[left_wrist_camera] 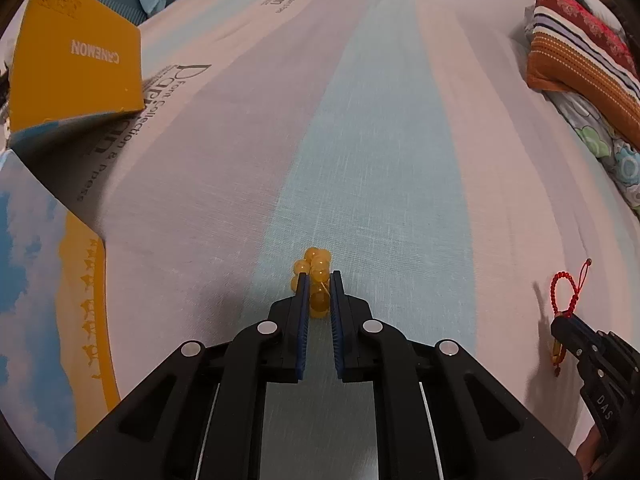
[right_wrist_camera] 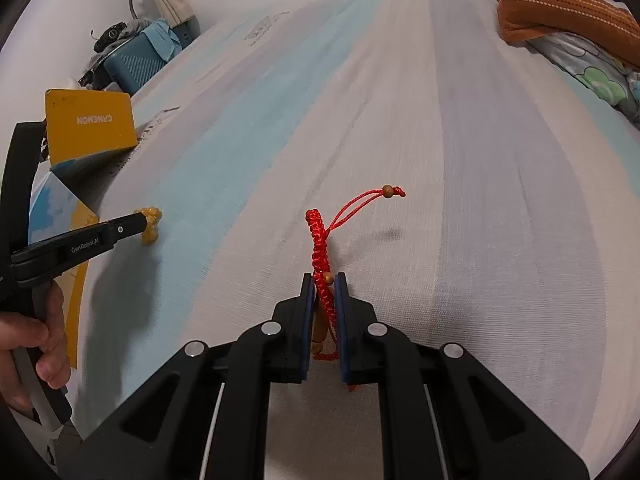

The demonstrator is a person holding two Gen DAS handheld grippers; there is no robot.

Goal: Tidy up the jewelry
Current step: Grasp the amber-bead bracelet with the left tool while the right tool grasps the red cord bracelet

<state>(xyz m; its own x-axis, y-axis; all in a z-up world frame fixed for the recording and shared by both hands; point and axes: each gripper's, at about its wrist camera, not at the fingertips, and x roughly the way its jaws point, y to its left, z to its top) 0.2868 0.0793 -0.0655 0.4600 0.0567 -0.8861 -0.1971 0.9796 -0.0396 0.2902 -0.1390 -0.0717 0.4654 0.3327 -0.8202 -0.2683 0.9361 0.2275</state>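
My left gripper (left_wrist_camera: 319, 278) is shut on a yellow bead bracelet (left_wrist_camera: 314, 268), bunched between the blue pads just above the striped bed sheet. It also shows in the right wrist view (right_wrist_camera: 149, 222) at the left gripper's tip. My right gripper (right_wrist_camera: 324, 280) is shut on a red braided cord bracelet (right_wrist_camera: 319, 240) with small wooden beads; its loop stands up past the fingertips and its tail ends in a bead (right_wrist_camera: 387, 189). In the left wrist view the red bracelet (left_wrist_camera: 568, 288) sticks up from the right gripper (left_wrist_camera: 560, 322) at the right edge.
An open yellow and blue box (left_wrist_camera: 76, 72) with a sky-print lid (left_wrist_camera: 40, 280) lies at the left; it also shows in the right wrist view (right_wrist_camera: 90, 128). Striped pillows (left_wrist_camera: 580, 48) and a floral quilt (left_wrist_camera: 612, 152) lie at the right. A blue suitcase (right_wrist_camera: 136, 60) stands beyond the bed.
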